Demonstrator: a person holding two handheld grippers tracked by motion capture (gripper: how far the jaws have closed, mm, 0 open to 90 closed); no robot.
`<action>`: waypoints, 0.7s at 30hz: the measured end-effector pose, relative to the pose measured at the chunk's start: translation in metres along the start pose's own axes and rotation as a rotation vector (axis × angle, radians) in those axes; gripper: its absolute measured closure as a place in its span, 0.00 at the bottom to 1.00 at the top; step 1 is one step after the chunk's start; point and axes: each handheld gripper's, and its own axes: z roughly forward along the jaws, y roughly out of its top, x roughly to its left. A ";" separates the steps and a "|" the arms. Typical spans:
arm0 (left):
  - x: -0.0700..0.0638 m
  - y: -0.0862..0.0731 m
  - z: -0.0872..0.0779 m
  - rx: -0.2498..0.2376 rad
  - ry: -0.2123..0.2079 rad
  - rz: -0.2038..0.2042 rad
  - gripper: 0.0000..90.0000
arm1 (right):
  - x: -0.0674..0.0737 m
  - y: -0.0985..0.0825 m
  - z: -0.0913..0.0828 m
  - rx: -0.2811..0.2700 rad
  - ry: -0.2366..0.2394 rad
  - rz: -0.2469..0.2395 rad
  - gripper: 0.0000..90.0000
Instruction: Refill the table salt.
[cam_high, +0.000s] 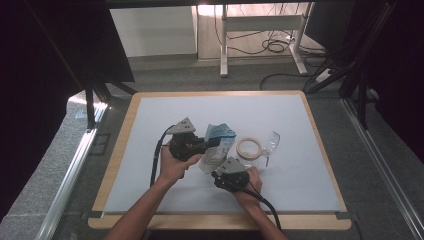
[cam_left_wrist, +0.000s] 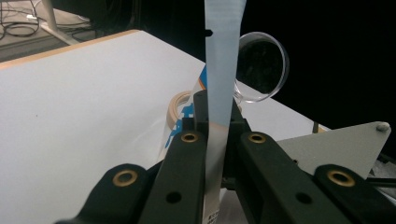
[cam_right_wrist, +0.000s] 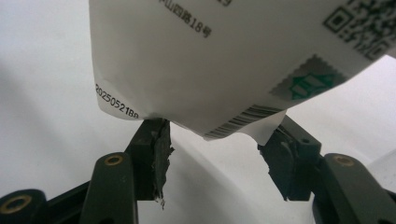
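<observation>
Left tongs (cam_left_wrist: 217, 135) pinch the edge of one plastic pouch (cam_high: 216, 147), holding it up off the table (cam_high: 150, 150), probably to steady it. Right tongs (cam_right_wrist: 212, 154) spread wide just under the pouch's printed lower end, not yet gripping; likely lining up a second hold. Beside the pouch: one tape roll (cam_high: 249, 148), one clear round dish (cam_left_wrist: 261, 65).

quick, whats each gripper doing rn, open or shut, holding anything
Left gripper: shut on the edge of the white-and-blue packet.
Right gripper: open, jaws apart just below the packet, gripping nothing.
</observation>
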 end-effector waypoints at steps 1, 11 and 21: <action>0.000 0.001 0.002 0.002 -0.002 -0.001 1.00 | 0.000 0.000 0.000 -0.001 0.008 0.006 0.51; 0.002 0.007 0.017 0.025 -0.015 -0.004 1.00 | -0.003 -0.004 -0.005 -0.006 0.047 0.033 0.54; -0.001 0.014 0.026 0.039 -0.014 0.011 1.00 | -0.004 -0.006 -0.009 -0.038 0.074 0.073 0.54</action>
